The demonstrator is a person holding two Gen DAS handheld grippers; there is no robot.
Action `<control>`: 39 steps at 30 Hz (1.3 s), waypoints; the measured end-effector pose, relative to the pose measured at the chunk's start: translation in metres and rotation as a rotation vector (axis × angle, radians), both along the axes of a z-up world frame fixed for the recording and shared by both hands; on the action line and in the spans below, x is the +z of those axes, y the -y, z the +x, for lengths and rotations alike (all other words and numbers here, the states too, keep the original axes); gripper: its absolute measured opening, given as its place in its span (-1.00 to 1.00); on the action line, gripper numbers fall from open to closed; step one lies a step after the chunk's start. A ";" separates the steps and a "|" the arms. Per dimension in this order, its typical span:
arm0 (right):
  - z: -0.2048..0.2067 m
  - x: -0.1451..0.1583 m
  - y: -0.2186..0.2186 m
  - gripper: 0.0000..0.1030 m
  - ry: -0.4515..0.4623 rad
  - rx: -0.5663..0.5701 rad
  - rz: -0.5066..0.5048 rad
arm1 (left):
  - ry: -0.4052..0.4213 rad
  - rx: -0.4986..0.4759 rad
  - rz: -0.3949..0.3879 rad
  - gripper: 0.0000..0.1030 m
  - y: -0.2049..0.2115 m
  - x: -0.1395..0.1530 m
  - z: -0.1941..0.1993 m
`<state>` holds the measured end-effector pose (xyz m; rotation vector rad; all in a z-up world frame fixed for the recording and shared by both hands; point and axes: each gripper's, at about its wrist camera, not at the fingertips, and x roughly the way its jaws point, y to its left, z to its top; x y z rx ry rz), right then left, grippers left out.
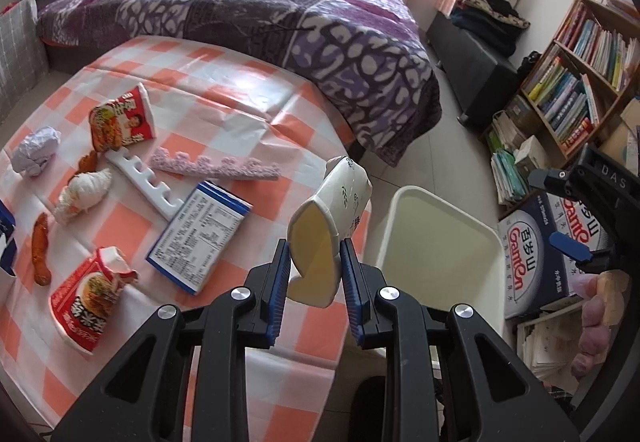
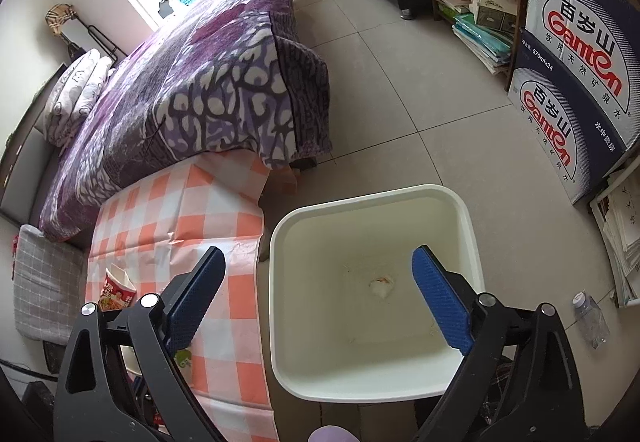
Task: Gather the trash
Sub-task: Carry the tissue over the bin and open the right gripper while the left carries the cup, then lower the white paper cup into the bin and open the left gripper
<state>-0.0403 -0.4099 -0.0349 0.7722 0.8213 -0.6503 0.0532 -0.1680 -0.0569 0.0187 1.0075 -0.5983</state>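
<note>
Our left gripper [image 1: 314,274] is clamped on a crushed white paper carton with a pale yellow face [image 1: 328,222], held just above the edge of the table covered in orange-and-white checked cloth [image 1: 224,90]. The white square plastic bin [image 1: 436,242] stands on the floor just beside that edge, to the right of the carton. Our right gripper [image 2: 320,306] hangs over the bin with its blue pads spread wide and nothing between them; at the bottom of the bin lies a small crumpled white scrap [image 2: 382,288], though it is too small for us to say what it is.

To do this step well, we judge that we should carry the carton rightward until it is fully over the bin's mouth, clear of the rim, and only then release. The right gripper sits in that path, so we would draw it aside first. More trash waits on the table, such as the torn red noodle wrapper [image 1: 90,302] and the blue-and-white flat box [image 1: 200,238].
</note>
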 end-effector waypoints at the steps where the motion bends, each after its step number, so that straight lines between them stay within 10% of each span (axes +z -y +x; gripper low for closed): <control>1: -0.002 0.001 0.002 0.76 0.004 -0.005 0.002 | -0.014 -0.012 -0.005 -0.50 0.006 -0.003 -0.002; 14: -0.026 0.003 0.033 0.77 0.055 -0.084 0.037 | -0.167 -0.144 -0.073 -0.41 0.069 -0.036 -0.021; 17: -0.029 0.004 0.036 0.77 0.060 -0.093 0.041 | -0.200 -0.170 -0.104 0.11 0.076 -0.041 -0.025; 39: 0.009 0.022 -0.024 0.82 0.001 0.070 -0.167 | -0.001 0.003 0.156 0.54 -0.006 -0.020 0.004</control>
